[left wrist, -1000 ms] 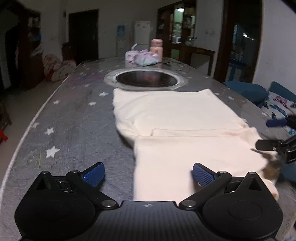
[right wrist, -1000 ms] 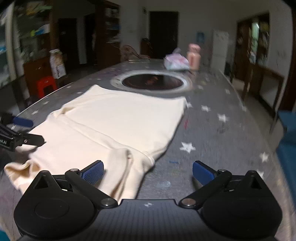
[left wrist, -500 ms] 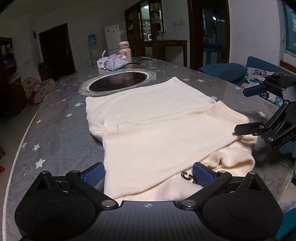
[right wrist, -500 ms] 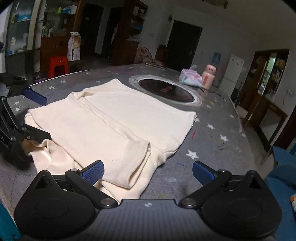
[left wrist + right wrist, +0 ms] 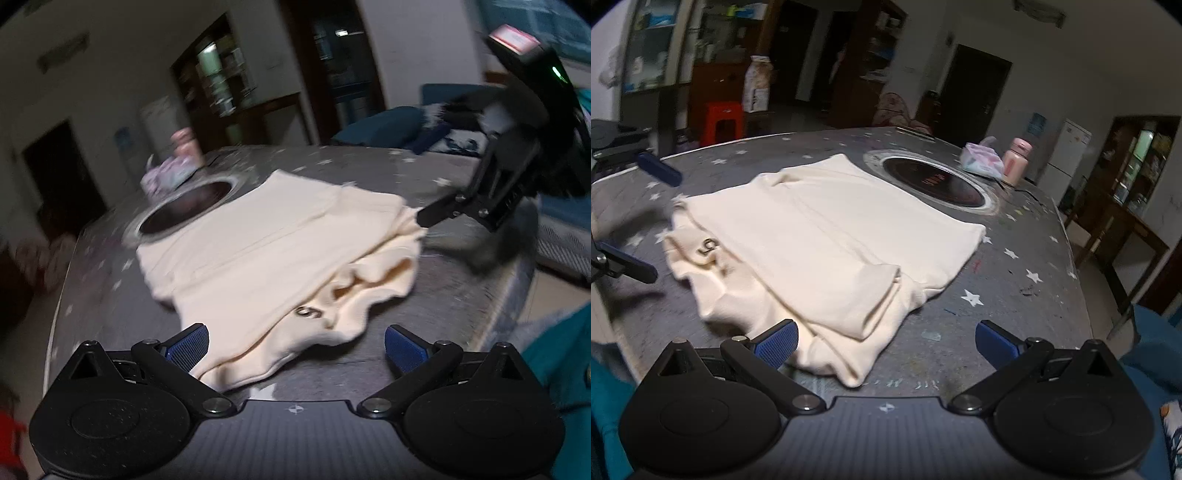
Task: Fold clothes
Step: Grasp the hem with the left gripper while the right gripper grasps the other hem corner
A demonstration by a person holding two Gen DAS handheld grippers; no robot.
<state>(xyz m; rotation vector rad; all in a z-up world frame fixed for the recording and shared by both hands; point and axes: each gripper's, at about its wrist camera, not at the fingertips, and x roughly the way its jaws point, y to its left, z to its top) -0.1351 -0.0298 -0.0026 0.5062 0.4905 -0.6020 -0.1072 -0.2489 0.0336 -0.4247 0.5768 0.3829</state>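
Note:
A cream sweater [image 5: 831,236] lies folded on the grey star-patterned table [image 5: 1015,295], with one sleeve folded across it and a small dark mark [image 5: 709,245] near its rumpled end. My right gripper [image 5: 886,338] is open at the sweater's near corner, its left pad touching the cloth edge. In the blurred left wrist view, my left gripper [image 5: 295,345] is open just in front of the sweater [image 5: 277,251], holding nothing. The left gripper [image 5: 646,218] also shows open beside the rumpled end. One finger [image 5: 439,210] of the right gripper nears the cloth's far side.
A round black hob [image 5: 932,181] is set into the table behind the sweater, with a tissue pack [image 5: 982,162] and a pink bottle [image 5: 1015,166] beyond it. A red stool [image 5: 720,118] and blue sofa cushions [image 5: 380,125] stand off the table.
Both grippers have swung outward and pulled back toward the table edge, staying open. The left wrist view has tilted and blurred. The sweater's marked end now lies bunched.

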